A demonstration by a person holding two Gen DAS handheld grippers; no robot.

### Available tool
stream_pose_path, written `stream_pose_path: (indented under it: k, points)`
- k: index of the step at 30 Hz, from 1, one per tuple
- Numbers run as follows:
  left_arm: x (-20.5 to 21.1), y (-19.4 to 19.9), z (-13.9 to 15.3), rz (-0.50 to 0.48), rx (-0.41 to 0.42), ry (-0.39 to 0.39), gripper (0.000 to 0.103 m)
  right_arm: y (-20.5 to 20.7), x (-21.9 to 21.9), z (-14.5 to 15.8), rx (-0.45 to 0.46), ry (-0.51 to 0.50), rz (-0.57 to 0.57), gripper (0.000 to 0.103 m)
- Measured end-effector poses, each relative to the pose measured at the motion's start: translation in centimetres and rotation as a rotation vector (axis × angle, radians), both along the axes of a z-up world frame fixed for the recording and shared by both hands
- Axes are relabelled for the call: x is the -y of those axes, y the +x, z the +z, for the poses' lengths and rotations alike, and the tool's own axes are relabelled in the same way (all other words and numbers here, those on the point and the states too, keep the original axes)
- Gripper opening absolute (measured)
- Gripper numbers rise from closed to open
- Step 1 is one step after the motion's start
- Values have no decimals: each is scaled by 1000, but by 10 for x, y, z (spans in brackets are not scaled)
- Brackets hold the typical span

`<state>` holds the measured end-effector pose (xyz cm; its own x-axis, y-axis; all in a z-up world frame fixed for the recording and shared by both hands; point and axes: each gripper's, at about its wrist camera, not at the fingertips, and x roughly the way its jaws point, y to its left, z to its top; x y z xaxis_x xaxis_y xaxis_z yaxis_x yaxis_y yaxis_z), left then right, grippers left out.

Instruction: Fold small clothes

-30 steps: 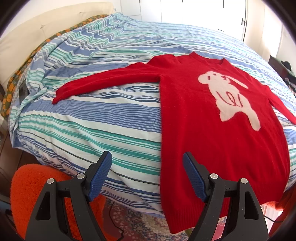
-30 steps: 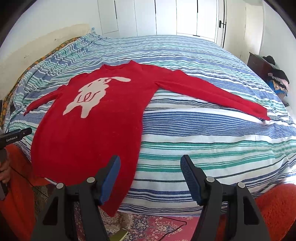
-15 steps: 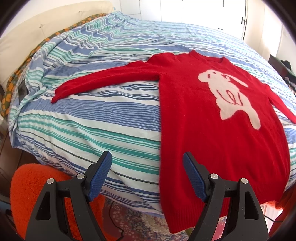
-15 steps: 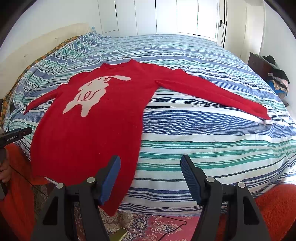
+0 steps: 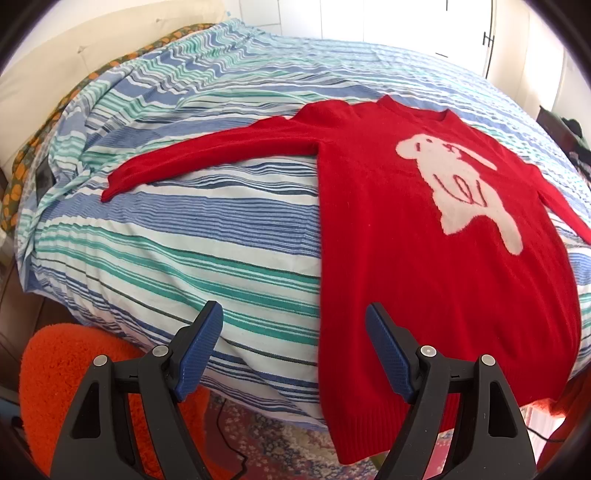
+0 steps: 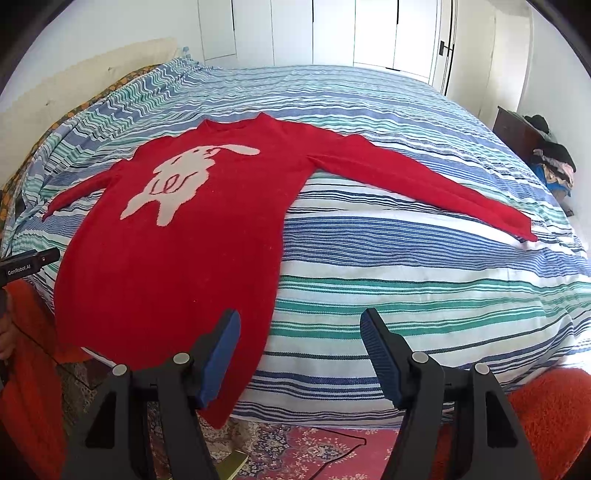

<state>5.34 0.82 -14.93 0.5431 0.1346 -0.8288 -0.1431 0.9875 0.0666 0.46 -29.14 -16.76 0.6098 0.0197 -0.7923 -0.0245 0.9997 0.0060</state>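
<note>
Left gripper [image 5: 293, 343]: blue-padded jaws spread wide, nothing between them, held off the near edge of the bed [image 5: 207, 229] and angled down toward it. Right gripper [image 6: 300, 349]: jaws likewise apart and empty, poised above the same near edge, further to the right.

Red sweater [image 5: 424, 251], with a white animal figure [image 5: 458, 184] on the chest, lies flat and face up on the striped bedspread [image 6: 406, 280]. Its hem hangs over the near edge of the bed; its neck points toward the far edge. Both sleeves are stretched outward: one sleeve [image 5: 207, 155] reaches toward the left edge of the bed, the other sleeve [image 6: 424, 184] toward the right edge. The sweater is unfolded.

Surroundings: an orange fuzzy seat or cushion [image 5: 74, 362] stands just below the near edge, at either side of the grippers. A patterned rug [image 6: 317, 450] covers the floor, with a thin dark cable [image 6: 343, 443] across it. A dark cabinet heaped with clothes [image 6: 550, 158] stands beyond the right edge of the bed. White closet doors [image 6: 332, 33] line the far wall. The bedspread around the sweater carries nothing else.
</note>
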Motion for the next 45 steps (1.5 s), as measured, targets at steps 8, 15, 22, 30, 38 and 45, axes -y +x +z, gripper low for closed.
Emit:
stream_pose_path:
  k: [8, 15, 22, 30, 38, 45]
  points:
    - [3, 1, -2, -9, -1, 9, 81, 4, 4, 43, -48, -256, -138, 71]
    - [11, 3, -5, -26, -11, 37, 81, 5, -14, 92, -15, -325, -120, 71]
    - [8, 3, -6, -16, -17, 36, 81, 6, -24, 118, 5, -332, -132, 71]
    - [9, 4, -7, -22, -22, 37, 81, 2, -43, 136, 16, -366, -87, 71]
    - [7, 4, -8, -12, -25, 29, 81, 2, -57, 144, 33, -412, -58, 71]
    - [6, 4, -8, -13, -26, 29, 81, 2, -56, 142, 26, -411, -64, 71]
